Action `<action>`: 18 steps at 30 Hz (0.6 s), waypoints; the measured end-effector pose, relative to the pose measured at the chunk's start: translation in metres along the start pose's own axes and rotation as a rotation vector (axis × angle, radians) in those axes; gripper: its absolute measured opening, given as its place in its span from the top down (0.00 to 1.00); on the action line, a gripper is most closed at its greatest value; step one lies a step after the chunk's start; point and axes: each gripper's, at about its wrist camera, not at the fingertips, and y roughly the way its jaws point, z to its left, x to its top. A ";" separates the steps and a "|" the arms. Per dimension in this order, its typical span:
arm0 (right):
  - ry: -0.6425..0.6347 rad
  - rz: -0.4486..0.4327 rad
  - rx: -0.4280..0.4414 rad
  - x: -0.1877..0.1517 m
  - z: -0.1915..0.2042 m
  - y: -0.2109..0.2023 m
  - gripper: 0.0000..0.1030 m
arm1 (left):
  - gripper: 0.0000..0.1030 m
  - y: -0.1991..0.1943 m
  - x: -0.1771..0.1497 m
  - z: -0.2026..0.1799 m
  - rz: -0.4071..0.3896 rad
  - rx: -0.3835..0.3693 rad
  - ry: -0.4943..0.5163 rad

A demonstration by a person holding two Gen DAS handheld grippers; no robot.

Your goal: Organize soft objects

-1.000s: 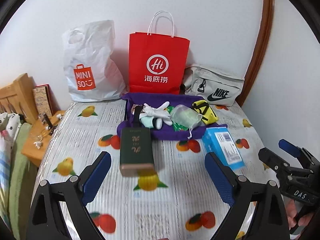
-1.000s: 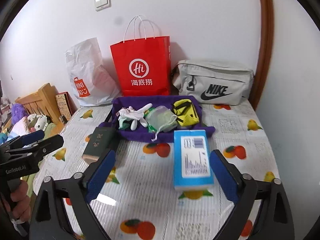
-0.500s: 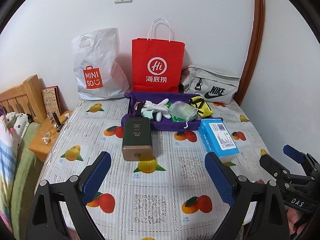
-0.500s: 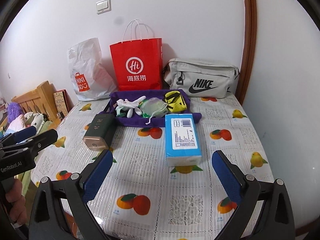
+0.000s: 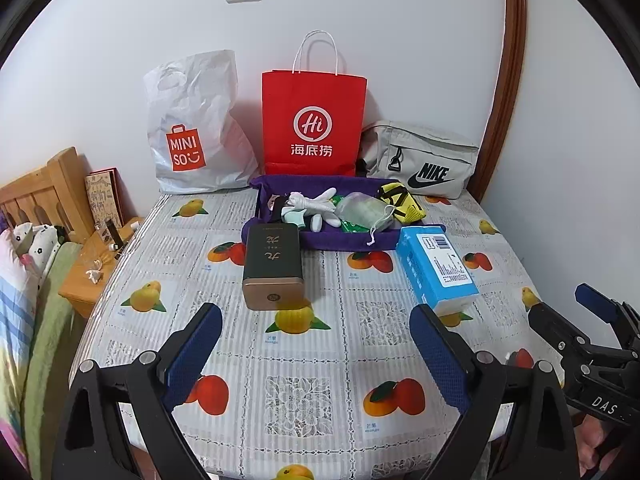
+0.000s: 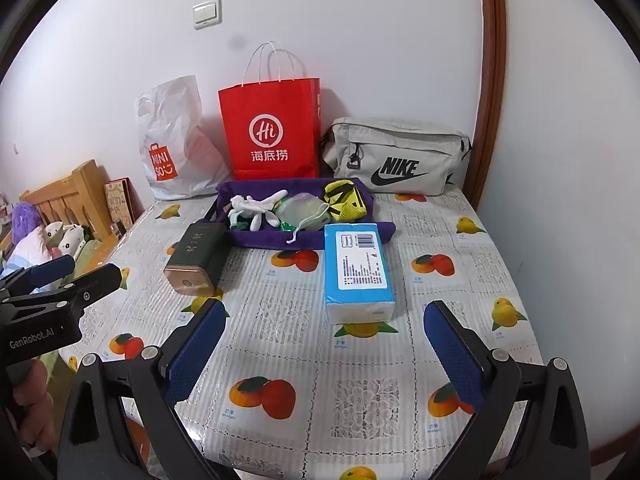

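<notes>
softness looks the rule in the purple tray (image 5: 320, 240) at twelve o'clock, where the white toy (image 5: 316, 210) and mesh pouch (image 5: 366, 214) should be light and squashy, best pinched mid-body, while left gripper (image 5: 316, 354) and right gripper (image 6: 326, 354) gape empty.

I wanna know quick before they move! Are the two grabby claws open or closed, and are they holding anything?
Left gripper: open, holding nothing, above the table.
Right gripper: open, holding nothing.
</notes>
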 end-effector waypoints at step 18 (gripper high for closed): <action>0.009 0.004 0.001 0.001 0.000 -0.001 0.04 | 0.08 -0.001 0.000 0.000 0.003 0.007 0.000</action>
